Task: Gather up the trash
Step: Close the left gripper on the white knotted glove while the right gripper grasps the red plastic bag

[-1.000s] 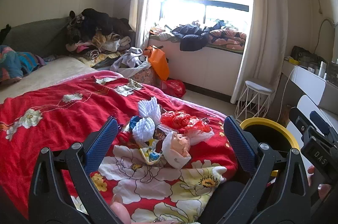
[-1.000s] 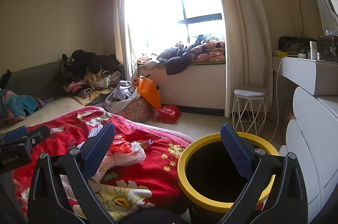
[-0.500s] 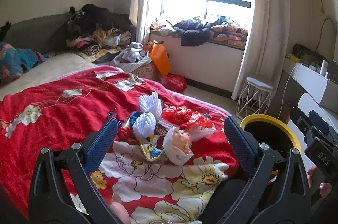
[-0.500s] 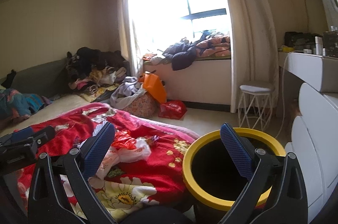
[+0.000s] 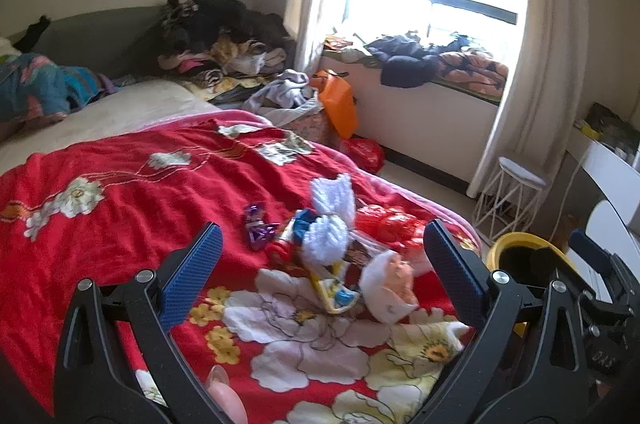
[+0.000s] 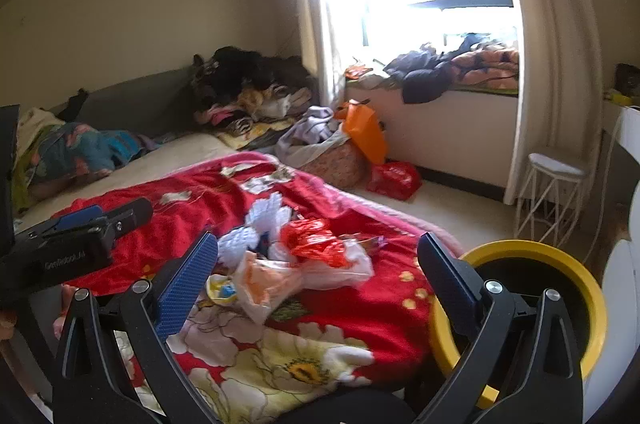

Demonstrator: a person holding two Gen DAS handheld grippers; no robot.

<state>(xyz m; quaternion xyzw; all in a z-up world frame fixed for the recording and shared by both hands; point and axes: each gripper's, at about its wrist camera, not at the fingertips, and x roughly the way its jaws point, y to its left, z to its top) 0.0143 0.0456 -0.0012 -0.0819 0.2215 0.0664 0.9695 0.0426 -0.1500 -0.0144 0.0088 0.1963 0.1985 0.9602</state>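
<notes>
While both grippers hang apart and empty over the near edge of the bed, nothing is picked yet. Left to right: the purple wrapper [image 5: 259, 227] lies alone on the red blanket [image 5: 120, 184], newly visible in the left wrist view since a second ago because that camera has swung left. Just right of it sits the trash pile: white frilly papers [image 5: 329, 224], a yellow-blue wrapper [image 5: 335, 294], a white bag with orange inside [image 5: 390, 286], and red crinkled plastic [image 5: 386, 224] behind. Left gripper [image 5: 320, 272] has jaws spread wide, framing the pile, touching nothing. Right gripper [image 6: 316, 288] is also wide open; over the last second its view has swung from the bin toward the pile, so the same bag [image 6: 266, 282] now sits between its fingers. Yellow-rimmed bin [image 6: 576, 264] stands on the floor at far right, beside the bed corner. Judgement: both arms are lining up for a first grab; collection not started, whole pile left to move.
</notes>
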